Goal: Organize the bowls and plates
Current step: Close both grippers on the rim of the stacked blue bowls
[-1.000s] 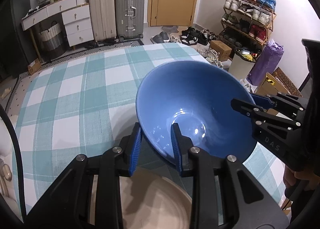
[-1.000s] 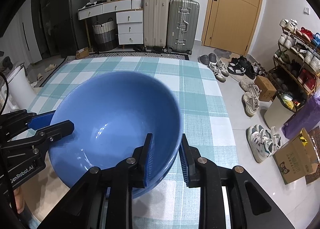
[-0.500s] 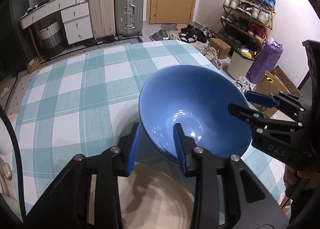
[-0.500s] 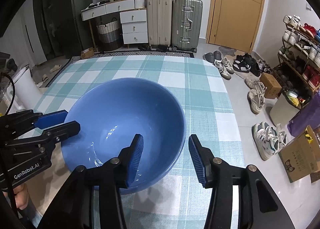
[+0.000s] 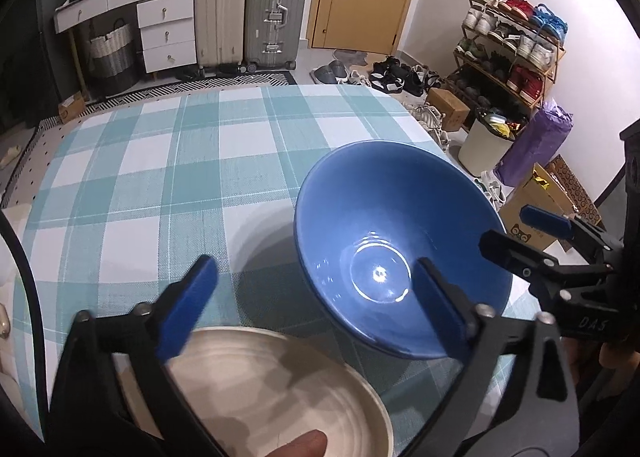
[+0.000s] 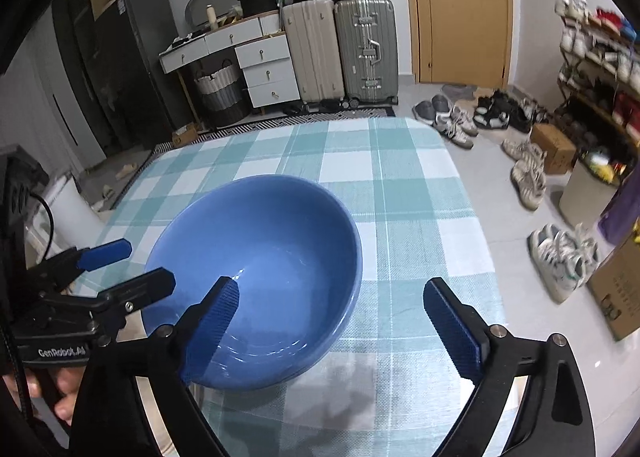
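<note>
A blue bowl [image 5: 400, 241] stands upright on the teal-and-white checked tablecloth [image 5: 160, 161]; it also shows in the right wrist view [image 6: 264, 269]. My left gripper [image 5: 316, 285] is open wide, its fingers either side of the bowl's near-left rim without touching it. A cream plate [image 5: 280, 389] lies under the left gripper at the table's near edge. My right gripper [image 6: 332, 317] is open wide too, with its left finger over the bowl's near rim. Each gripper shows in the other's view, the right one [image 5: 532, 233] and the left one [image 6: 128, 269].
The table's right edge [image 6: 472, 217] drops to a floor with shoes and a cardboard box [image 6: 620, 285]. Suitcases [image 6: 340, 49] and a white drawer unit [image 6: 264, 69] stand beyond the far edge. A bin [image 5: 484, 141] and shoe rack [image 5: 512, 49] stand right.
Both grippers were shut on the blue bowl's rim and holding it above the table. They have opened wide and drawn back, and the bowl now rests on the tablecloth.
</note>
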Tool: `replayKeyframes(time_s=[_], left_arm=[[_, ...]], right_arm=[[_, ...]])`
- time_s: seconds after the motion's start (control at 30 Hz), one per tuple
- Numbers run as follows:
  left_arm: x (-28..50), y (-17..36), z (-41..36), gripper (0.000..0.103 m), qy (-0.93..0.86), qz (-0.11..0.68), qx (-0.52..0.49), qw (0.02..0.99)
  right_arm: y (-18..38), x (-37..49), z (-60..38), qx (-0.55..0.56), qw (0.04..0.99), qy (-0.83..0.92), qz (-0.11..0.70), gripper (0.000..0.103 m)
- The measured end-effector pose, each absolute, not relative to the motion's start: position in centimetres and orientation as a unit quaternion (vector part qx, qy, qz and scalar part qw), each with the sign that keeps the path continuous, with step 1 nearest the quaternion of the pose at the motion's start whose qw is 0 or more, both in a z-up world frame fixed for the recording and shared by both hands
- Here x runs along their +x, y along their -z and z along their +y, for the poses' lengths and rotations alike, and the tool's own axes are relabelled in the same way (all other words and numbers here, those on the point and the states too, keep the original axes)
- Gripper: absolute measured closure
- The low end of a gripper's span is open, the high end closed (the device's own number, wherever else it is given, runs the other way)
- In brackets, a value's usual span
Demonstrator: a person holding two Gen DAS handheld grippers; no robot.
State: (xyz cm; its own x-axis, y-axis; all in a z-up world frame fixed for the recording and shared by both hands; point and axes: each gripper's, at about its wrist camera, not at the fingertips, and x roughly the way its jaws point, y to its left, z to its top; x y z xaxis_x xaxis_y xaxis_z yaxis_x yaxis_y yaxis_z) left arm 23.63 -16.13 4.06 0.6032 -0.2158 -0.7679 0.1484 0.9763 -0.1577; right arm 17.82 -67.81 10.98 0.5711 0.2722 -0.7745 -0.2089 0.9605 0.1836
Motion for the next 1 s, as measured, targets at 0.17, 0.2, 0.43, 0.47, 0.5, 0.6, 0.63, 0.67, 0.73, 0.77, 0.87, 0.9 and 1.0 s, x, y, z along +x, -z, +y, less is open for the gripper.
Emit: replayKeyframes(time_s=[0.17,0.2,0.43,0.47,0.5,0.6,0.63,0.67,0.73,0.77,0.87,0.9,1.0], left_arm=[[24.5,-3.2,-16.1,0.001,0.103,0.443,-0.053,0.889],[24.7,-3.0,-16.1,0.001,0.104,0.445,-0.056,0.887],[25.9,-1.1,-15.5,0.002,0.106,0.466,-0.09,0.874],[26.0,-0.9,-15.4,0.005,0.108,0.469,-0.095,0.872],[26.1,-0.7,-15.4,0.01,0.112,0.472,-0.098,0.869],[26.4,-0.2,-15.7,0.024,0.124,0.478,-0.097,0.864],[26.3,-0.1,-15.8,0.026,0.127,0.478,-0.097,0.864],[26.3,-0.1,-16.0,0.03,0.132,0.478,-0.097,0.863],[26.3,0.0,-16.3,0.037,0.143,0.478,-0.097,0.861],[26.2,0.0,-16.5,0.041,0.149,0.478,-0.096,0.86],[26.1,-0.1,-17.1,0.054,0.157,0.48,-0.091,0.858],[26.1,-0.1,-17.2,0.056,0.152,0.479,-0.087,0.86],[26.0,-0.1,-17.1,0.063,0.146,0.478,-0.086,0.862]], right_arm=[[-10.2,18.2,-68.4,0.051,0.879,-0.13,0.457,0.008],[-10.0,18.2,-68.4,0.056,0.877,-0.131,0.459,0.008],[-9.0,18.3,-68.8,0.091,0.866,-0.142,0.472,0.008],[-8.9,18.4,-68.8,0.094,0.864,-0.144,0.473,0.009],[-8.7,18.4,-68.7,0.095,0.863,-0.146,0.474,0.01],[-8.3,18.5,-68.3,0.098,0.859,-0.154,0.479,0.021],[-8.1,18.6,-68.2,0.1,0.857,-0.156,0.481,0.024],[-8.0,18.6,-68.2,0.102,0.855,-0.157,0.483,0.026],[-7.9,18.6,-68.0,0.105,0.853,-0.163,0.484,0.029],[-7.9,18.5,-68.0,0.104,0.853,-0.164,0.483,0.031],[-7.9,18.5,-67.8,0.103,0.853,-0.168,0.483,0.04],[-8.0,18.4,-67.8,0.103,0.853,-0.17,0.483,0.041],[-8.3,18.2,-67.7,0.101,0.854,-0.172,0.48,0.055]])
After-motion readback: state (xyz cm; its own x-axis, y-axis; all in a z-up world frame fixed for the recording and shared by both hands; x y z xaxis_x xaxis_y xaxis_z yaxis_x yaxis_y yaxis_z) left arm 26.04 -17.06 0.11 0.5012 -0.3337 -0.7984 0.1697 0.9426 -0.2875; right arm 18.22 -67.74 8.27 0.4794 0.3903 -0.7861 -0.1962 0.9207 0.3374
